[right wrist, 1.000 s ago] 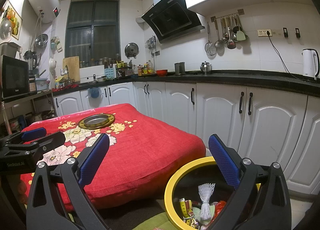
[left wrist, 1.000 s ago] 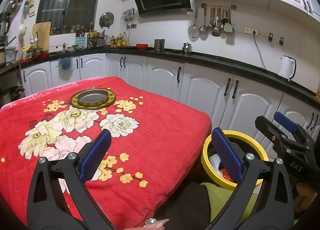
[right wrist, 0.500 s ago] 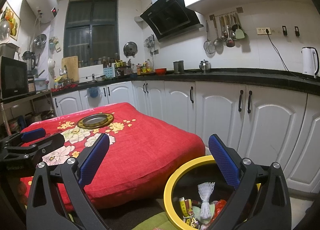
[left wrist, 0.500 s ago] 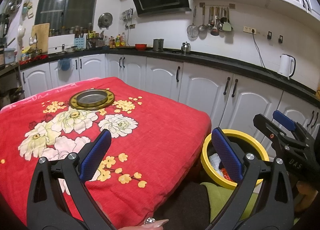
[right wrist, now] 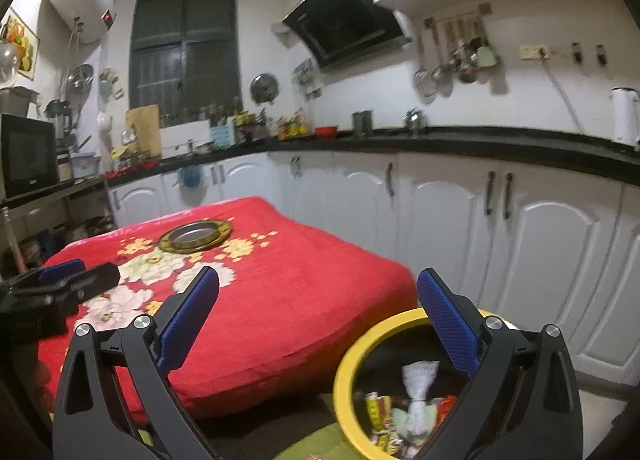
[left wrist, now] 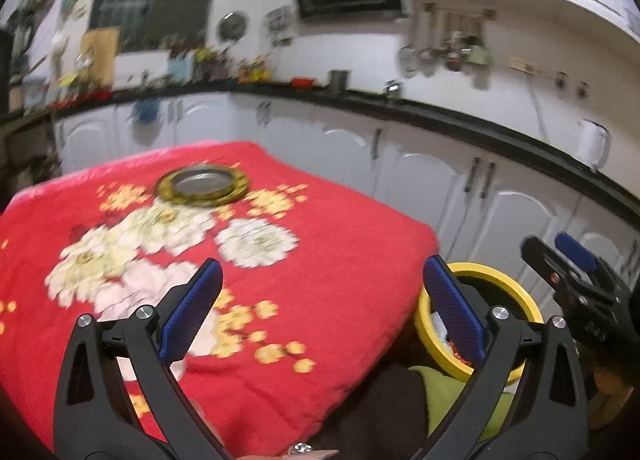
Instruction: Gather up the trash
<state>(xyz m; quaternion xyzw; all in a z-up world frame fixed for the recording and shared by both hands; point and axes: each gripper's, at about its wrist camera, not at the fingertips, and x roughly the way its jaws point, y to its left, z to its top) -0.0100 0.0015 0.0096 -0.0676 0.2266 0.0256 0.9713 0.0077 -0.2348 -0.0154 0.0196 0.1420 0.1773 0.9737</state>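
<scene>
Now both claws hang level and empty, jaws spread wide. Left gripper (left wrist: 322, 310) is over the red tablecloth (left wrist: 332, 260) beside the yellow bin (right wrist: 348, 364). Right gripper (right wrist: 318, 322) is above the bin's rim. Trash (right wrist: 416, 392) lies inside the bin.

left wrist: above red tablecloth (left wrist: 340, 280) | right wrist: over yellow bin (right wrist: 352, 352) | shared: both

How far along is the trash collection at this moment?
Looks nearly finished: wrappers sit in the yellow bin, and the red tablecloth shows only a metal dish. Left claw and right claw are open, holding nothing. No loose trash visible.
</scene>
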